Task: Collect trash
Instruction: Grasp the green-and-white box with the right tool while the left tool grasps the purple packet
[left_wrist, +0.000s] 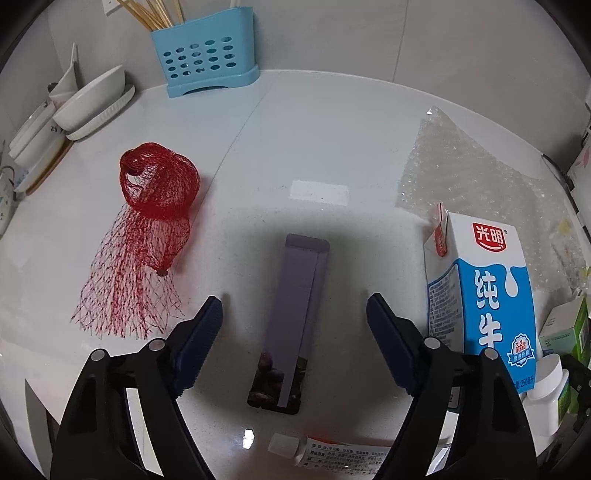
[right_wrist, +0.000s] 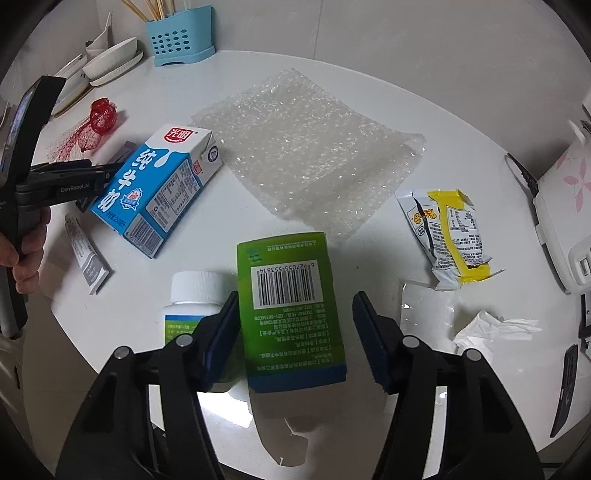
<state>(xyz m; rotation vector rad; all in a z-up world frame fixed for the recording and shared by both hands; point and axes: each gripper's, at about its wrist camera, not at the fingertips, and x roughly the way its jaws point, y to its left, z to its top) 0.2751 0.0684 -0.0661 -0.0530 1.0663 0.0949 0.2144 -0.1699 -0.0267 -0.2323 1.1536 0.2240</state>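
Purple box (left_wrist: 295, 317) lies lengthwise between parted left gripper (left_wrist: 293, 341) jaws, untouched; green box (right_wrist: 288, 314) likewise within right gripper (right_wrist: 295, 339).

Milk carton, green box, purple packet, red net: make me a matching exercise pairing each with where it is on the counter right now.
Things:
1. milk carton
2. green box
3. purple packet
4. red net

Places:
A. between the open jaws of the left gripper
B. between the jaws of the right gripper, beside a white-capped bottle
C. lying on its side next to the bubble wrap
D. nearest the stacked white dishes

Pairs: 1-C, 2-B, 3-A, 4-D
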